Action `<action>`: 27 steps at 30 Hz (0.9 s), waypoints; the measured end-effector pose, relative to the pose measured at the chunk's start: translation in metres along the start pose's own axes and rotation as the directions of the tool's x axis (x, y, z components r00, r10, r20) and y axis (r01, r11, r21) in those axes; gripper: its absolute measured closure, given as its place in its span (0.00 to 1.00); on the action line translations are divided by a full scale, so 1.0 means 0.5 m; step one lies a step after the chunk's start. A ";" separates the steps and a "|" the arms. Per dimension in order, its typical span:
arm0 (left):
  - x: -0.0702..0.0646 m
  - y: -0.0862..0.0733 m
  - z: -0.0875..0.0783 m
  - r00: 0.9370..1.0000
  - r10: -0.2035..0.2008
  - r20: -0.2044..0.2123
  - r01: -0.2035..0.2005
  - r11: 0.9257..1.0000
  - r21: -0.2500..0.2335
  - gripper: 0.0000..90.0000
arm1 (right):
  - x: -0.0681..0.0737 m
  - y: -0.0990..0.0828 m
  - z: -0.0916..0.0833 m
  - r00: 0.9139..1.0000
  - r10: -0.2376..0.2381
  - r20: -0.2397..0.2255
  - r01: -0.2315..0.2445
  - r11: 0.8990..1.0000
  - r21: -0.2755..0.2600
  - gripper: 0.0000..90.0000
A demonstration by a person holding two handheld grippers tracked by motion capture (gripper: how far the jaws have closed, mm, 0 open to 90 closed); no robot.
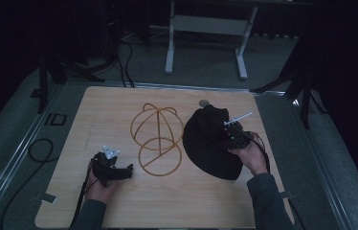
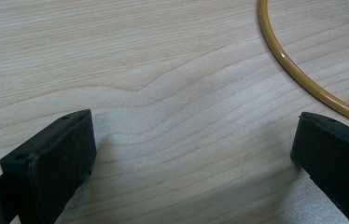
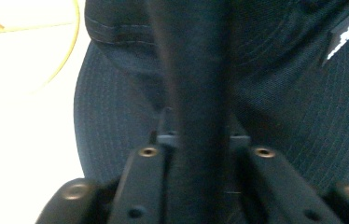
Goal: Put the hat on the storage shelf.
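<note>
Your right hand-held gripper point(image 1: 229, 132) is pinching a fold of the black cap point(image 1: 210, 143), its jaws pressed on the fabric as the right gripper view shows, which keeps the crown raised while the brim rests on the desk point(image 1: 110, 110) at its right side. Your left hand-held gripper point(image 1: 119, 171) lies low with its jaws spread and empty, just beside the base ring of the gold wire cap stand point(image 1: 157, 139), likely placed to steady the stand when the cap goes on.

Black cap point(image 1: 210, 143), mustard-yellow wire frame point(image 1: 157, 139), pale wood-grain table point(image 1: 110, 115)
</note>
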State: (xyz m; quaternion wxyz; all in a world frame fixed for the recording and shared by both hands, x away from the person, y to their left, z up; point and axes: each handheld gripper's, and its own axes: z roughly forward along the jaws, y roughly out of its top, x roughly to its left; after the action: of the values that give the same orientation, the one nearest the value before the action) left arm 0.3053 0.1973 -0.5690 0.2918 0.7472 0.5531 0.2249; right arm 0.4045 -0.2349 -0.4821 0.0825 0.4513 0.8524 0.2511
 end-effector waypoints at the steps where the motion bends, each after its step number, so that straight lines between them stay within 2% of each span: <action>1: 0.000 0.000 0.000 1.000 0.000 0.000 0.000 1.000 0.000 0.00 | -0.001 0.000 -0.001 1.000 0.005 -0.004 -0.005 1.000 0.005 0.92; 7: 0.000 0.000 0.000 1.000 0.000 0.000 0.000 1.000 0.000 0.00 | -0.002 0.003 -0.017 1.000 -0.023 -0.005 0.023 1.000 0.004 0.97; 27: 0.000 0.000 0.000 1.000 -0.001 -0.001 0.001 1.000 -0.002 0.00 | 0.028 0.026 -0.076 0.993 -0.117 -0.013 0.117 0.993 -0.031 0.98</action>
State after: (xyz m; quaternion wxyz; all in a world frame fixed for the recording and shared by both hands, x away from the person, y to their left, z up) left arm 0.3053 0.1972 -0.5690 0.2922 0.7466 0.5534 0.2256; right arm 0.3921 -0.2311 -0.4415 0.0976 0.3973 0.8740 0.2621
